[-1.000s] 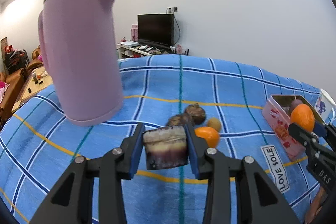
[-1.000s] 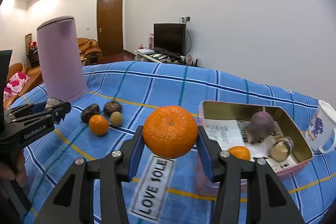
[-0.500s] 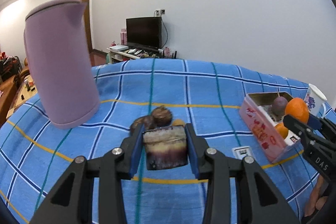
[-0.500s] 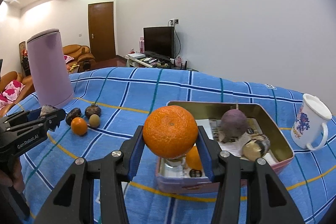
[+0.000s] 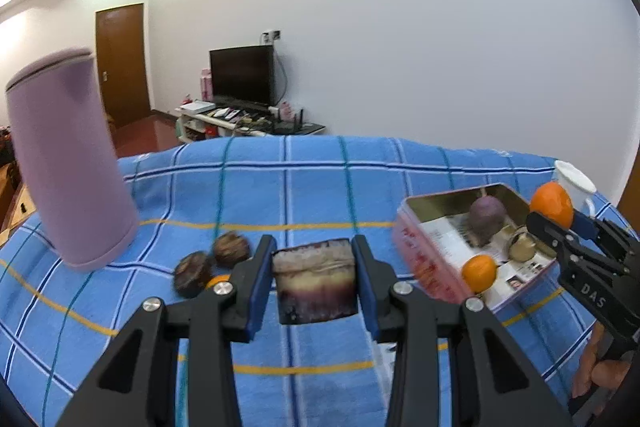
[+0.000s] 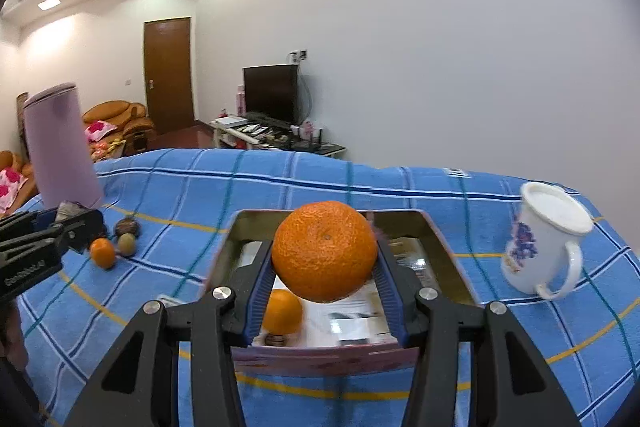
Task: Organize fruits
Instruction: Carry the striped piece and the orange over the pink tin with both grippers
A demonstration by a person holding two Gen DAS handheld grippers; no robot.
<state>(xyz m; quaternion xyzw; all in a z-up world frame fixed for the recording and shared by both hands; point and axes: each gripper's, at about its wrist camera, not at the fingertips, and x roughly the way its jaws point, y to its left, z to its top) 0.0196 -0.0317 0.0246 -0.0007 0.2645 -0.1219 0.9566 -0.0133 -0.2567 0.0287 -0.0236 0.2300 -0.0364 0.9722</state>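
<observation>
My left gripper [image 5: 314, 277] is shut on a short purple and cream sugarcane piece [image 5: 316, 279], held above the blue checked cloth. My right gripper [image 6: 325, 263] is shut on a large orange [image 6: 325, 250] and hangs over the pink tin box [image 6: 240, 239]. In the left wrist view that box [image 5: 416, 239] lies at the right, holding a purple fruit [image 5: 486, 215], a small orange [image 5: 479, 271] and a cut cane piece [image 5: 522, 247]; the right gripper [image 5: 554, 223] with its orange [image 5: 551, 203] hovers at its far side. Two dark round fruits [image 5: 230, 246] lie left of my left gripper.
A tall lilac kettle [image 5: 68, 163] stands at the left on the cloth. A white printed mug [image 6: 548, 239] stands right of the box. A small orange [image 6: 103, 253] and a greenish fruit [image 6: 127, 243] lie by the left gripper [image 6: 76, 227].
Both grippers have swung right with their loads. The box has come from the right to sit under the held orange, and the kettle has slid further left.
</observation>
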